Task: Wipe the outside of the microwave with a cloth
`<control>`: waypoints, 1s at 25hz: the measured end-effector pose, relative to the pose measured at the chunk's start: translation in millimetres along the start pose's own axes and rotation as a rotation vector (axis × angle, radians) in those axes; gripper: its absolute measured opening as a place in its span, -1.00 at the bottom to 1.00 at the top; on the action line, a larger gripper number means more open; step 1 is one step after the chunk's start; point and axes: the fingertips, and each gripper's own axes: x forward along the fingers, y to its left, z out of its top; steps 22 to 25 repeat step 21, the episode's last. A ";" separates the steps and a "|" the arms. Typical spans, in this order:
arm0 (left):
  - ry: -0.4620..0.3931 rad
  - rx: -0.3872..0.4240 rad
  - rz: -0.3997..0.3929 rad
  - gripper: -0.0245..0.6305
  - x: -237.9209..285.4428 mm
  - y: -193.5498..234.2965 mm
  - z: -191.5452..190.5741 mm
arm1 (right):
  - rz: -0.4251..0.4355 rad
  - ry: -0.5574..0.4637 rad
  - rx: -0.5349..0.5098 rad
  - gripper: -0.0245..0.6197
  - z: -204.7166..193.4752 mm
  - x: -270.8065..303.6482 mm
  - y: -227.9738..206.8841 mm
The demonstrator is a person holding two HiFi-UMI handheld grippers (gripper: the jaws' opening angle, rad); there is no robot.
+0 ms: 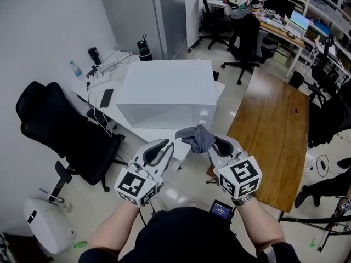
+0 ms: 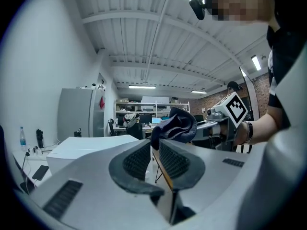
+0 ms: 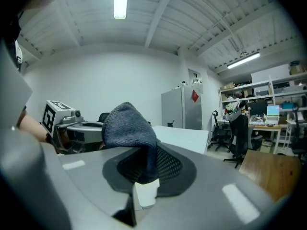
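Note:
The white microwave [image 1: 164, 92] stands on a white table [image 1: 148, 133] ahead of both grippers; it also shows in the left gripper view [image 2: 91, 145] and the right gripper view [image 3: 184, 135]. My right gripper [image 1: 211, 144] [image 3: 144, 152] is shut on a dark blue-grey cloth [image 1: 196, 138] [image 3: 127, 126], which bunches up above its jaws. My left gripper [image 1: 169, 146] [image 2: 154, 146] faces it at close range. Its jaws stand a little apart, and a corner of the cloth [image 2: 175, 126] hangs right at their tips. The right gripper [image 2: 216, 123] shows behind the cloth.
A black office chair [image 1: 55, 130] stands left of the table. A phone [image 1: 107, 97], cables and a bottle [image 1: 143, 49] lie behind the microwave. A grey fridge [image 1: 148, 15] is at the back, a wooden floor panel [image 1: 269, 130] at right, and a white bin [image 1: 46, 223] at lower left.

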 end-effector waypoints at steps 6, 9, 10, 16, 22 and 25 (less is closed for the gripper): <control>0.000 0.007 0.027 -0.82 -9.5 6.9 3.3 | 0.010 -0.010 0.002 -0.79 5.0 3.0 5.6; -0.002 0.010 0.034 -0.83 -12.1 8.7 3.9 | 0.013 -0.013 -0.001 -0.79 6.5 4.6 6.9; -0.002 0.010 0.037 -0.83 -13.0 9.3 3.5 | 0.014 -0.014 -0.002 -0.79 6.7 5.0 7.6; 0.000 0.007 0.046 -0.85 -16.4 10.5 3.3 | 0.013 -0.010 -0.003 -0.79 6.4 5.0 9.1; 0.005 0.014 0.058 -0.90 -17.8 12.9 1.7 | 0.013 -0.018 -0.002 -0.79 7.8 5.7 8.6; 0.005 0.014 0.058 -0.90 -17.8 12.9 1.7 | 0.013 -0.018 -0.002 -0.79 7.8 5.7 8.6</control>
